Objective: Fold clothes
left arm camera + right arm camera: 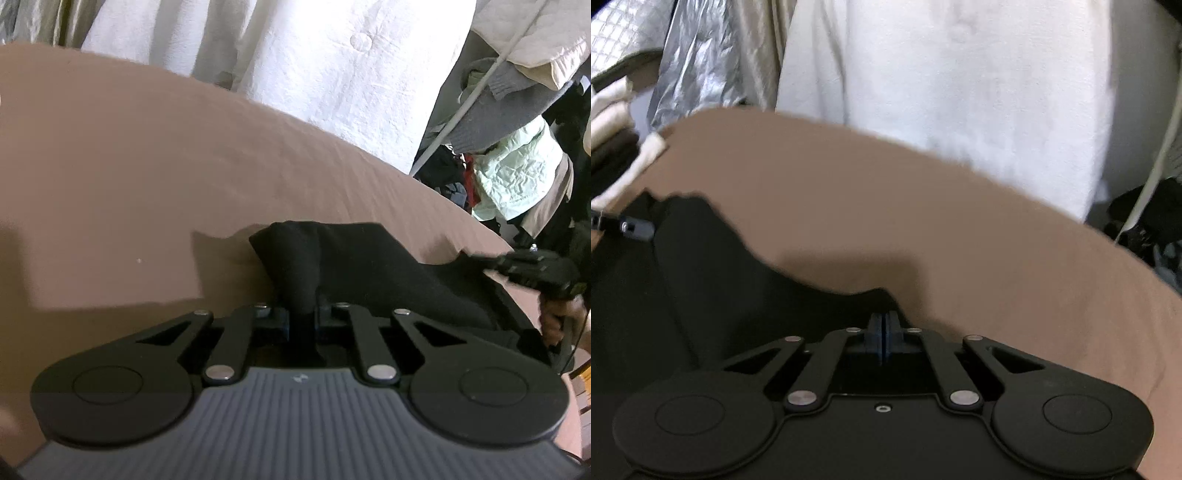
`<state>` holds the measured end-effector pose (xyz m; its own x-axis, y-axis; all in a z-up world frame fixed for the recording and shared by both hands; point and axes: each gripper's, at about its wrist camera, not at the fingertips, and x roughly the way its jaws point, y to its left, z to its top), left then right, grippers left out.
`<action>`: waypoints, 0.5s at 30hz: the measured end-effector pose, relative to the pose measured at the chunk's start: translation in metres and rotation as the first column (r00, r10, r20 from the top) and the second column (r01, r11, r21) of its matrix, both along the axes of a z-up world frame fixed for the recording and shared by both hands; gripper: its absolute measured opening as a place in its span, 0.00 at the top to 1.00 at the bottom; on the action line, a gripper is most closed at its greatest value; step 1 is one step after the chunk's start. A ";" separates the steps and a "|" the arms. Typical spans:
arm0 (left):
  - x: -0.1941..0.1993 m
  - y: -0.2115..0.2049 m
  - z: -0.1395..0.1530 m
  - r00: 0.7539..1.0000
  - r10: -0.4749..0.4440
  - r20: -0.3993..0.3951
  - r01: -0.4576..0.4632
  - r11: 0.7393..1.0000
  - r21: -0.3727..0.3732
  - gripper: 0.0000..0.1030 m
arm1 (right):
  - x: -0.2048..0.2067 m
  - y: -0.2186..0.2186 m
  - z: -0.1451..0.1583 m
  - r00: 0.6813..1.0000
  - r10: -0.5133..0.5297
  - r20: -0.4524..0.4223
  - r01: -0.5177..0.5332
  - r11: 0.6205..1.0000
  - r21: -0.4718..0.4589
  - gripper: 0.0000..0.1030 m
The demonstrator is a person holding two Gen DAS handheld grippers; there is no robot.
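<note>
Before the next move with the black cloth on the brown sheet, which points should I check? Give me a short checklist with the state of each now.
1. Left gripper has cloth between its fingers: ok, a bunch of the black garment is pinched there.
2. Right gripper holds the cloth: cannot tell; its fingers are shut together at the garment's edge, but no fabric shows between them.
3. Garment lies flat: not ok, it rises in a ridge at the left gripper.
4. Free space on the brown sheet beyond the cloth: ok, bare there.
5. The two grippers are apart: ok, the right one is at the far right of the left wrist view.
</note>
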<state>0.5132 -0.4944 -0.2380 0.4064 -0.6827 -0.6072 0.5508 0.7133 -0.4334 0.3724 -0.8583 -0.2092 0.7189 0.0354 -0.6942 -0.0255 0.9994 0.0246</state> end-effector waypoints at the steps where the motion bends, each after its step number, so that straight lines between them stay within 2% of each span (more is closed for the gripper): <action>1: -0.003 -0.001 0.007 0.999 0.003 0.037 -0.003 1.000 -0.009 0.90 | -0.004 -0.004 0.009 0.999 -0.024 0.047 0.025 1.000 -0.006 0.98; 3: -0.008 -0.003 0.020 0.995 0.009 0.103 -0.006 1.000 -0.030 0.90 | -0.013 -0.015 0.025 0.990 -0.067 0.125 0.067 0.998 0.003 0.99; 5: -0.008 -0.007 0.023 0.992 0.024 0.128 -0.022 1.000 -0.012 0.89 | -0.019 -0.022 0.032 0.982 -0.091 0.166 0.091 0.996 0.009 0.99; 8: 0.001 -0.015 0.000 0.992 0.051 0.115 -0.063 0.993 0.102 0.83 | -0.012 -0.026 0.021 0.984 -0.121 0.129 0.120 0.993 0.015 0.99; 9: 0.005 -0.017 -0.010 0.993 0.071 0.097 -0.085 0.985 0.151 0.77 | -0.006 -0.025 0.016 0.984 -0.150 0.098 0.151 0.989 0.001 0.99; 11: 0.010 -0.011 -0.017 0.994 0.092 0.066 -0.100 0.988 0.121 0.76 | 0.004 -0.023 0.006 0.975 -0.221 0.038 0.223 0.974 -0.042 0.96; 12: 0.013 -0.007 -0.015 0.993 0.107 0.046 -0.112 0.988 0.103 0.74 | -0.002 -0.022 0.011 0.956 -0.285 0.065 0.287 0.957 -0.030 0.91; 13: 0.016 -0.003 -0.009 0.991 0.125 0.039 -0.129 0.985 0.111 0.72 | -0.013 -0.021 0.018 0.927 -0.358 0.111 0.360 0.933 -0.001 0.89; 14: 0.017 0.001 -0.003 0.989 0.139 0.058 -0.145 0.981 0.129 0.71 | -0.030 -0.019 0.029 0.898 -0.409 0.163 0.399 0.913 0.089 0.85; 15: 0.016 0.005 0.003 0.983 0.150 0.102 -0.165 0.975 0.150 0.71 | -0.048 -0.017 0.038 0.887 -0.426 0.180 0.393 0.899 0.192 0.79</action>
<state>0.5296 -0.4891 -0.2349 0.5588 -0.5047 -0.6580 0.4576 0.8494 -0.2630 0.3241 -0.8750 -0.1710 0.8204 -0.2054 -0.5337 0.3645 0.9069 0.2113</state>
